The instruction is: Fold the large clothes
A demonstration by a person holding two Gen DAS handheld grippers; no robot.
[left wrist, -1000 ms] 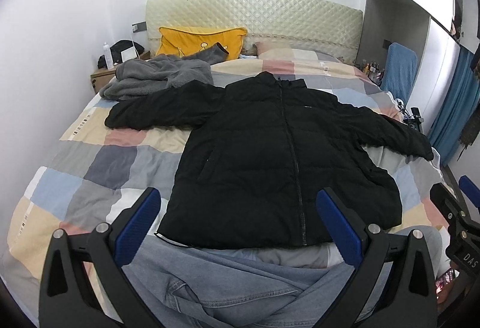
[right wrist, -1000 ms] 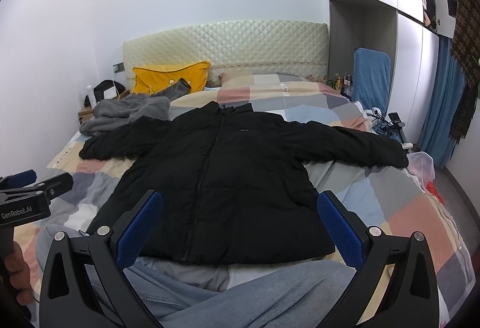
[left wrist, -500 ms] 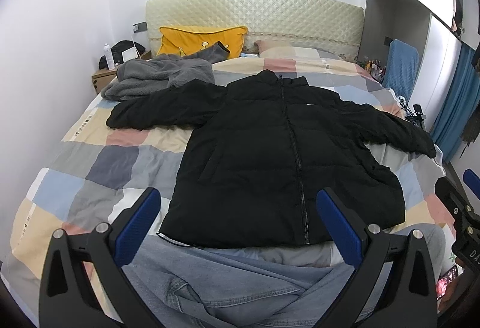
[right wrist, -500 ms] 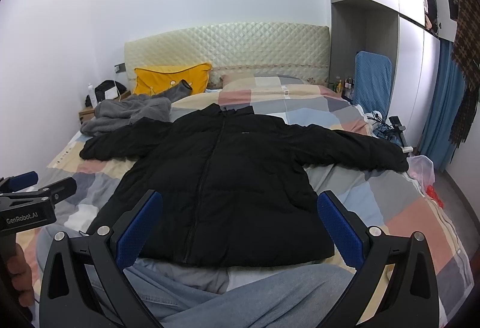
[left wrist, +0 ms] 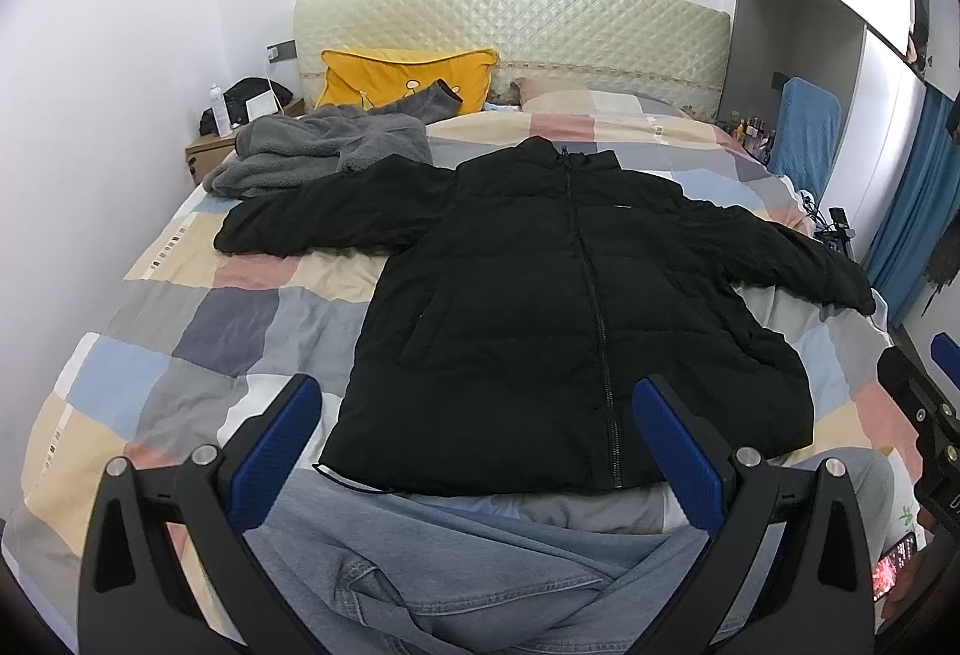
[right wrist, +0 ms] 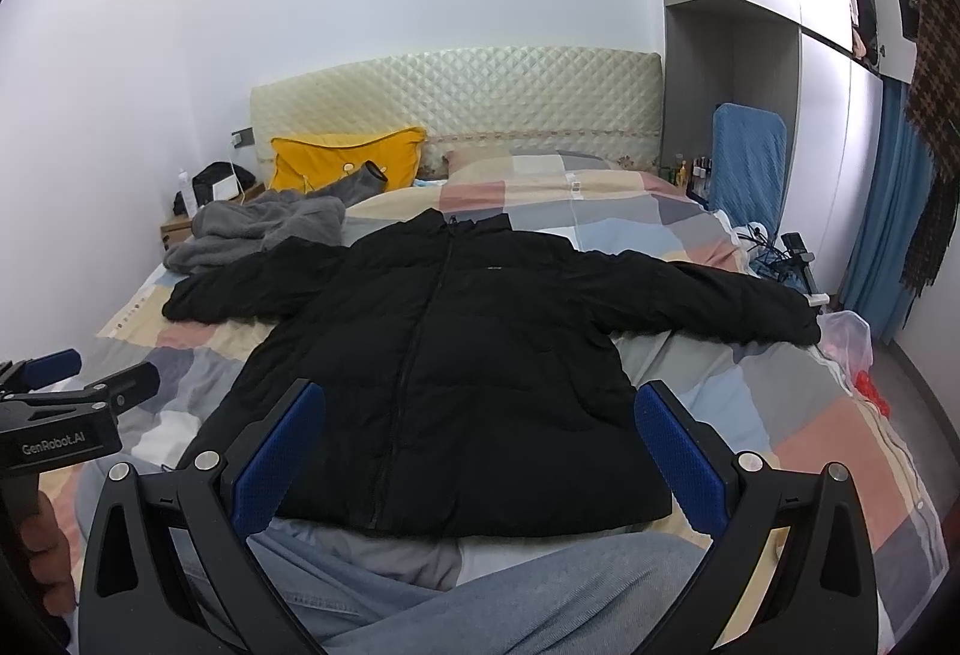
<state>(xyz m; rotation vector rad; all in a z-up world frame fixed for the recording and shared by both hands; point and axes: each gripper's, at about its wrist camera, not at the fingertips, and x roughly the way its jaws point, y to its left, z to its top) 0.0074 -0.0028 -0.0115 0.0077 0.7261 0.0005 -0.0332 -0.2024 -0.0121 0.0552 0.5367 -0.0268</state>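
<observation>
A black zipped puffer jacket [left wrist: 540, 307] [right wrist: 444, 367] lies flat, front up, on the checked bed cover [left wrist: 198, 331], with both sleeves spread out sideways. Its hem rests on grey and blue denim clothes [left wrist: 468, 553] at the bed's foot. My left gripper [left wrist: 480, 445] hovers open above the hem with nothing between its blue pads. My right gripper [right wrist: 480, 451] also hangs open over the hem, empty. In the right wrist view the left gripper [right wrist: 66, 391] appears at the left edge, held by a hand.
A grey fleece garment [left wrist: 312, 154] is heaped at the bed's back left near a yellow pillow [left wrist: 408, 76]. A nightstand [left wrist: 210, 157] with a bottle stands by the left wall. A blue chair [right wrist: 747, 157], cables, a plastic bag [right wrist: 849, 337] and wardrobes line the right side.
Both views have shifted slightly, with the jacket sitting a little lower and nearer in frame. The jacket itself has not moved and both grippers stay open.
</observation>
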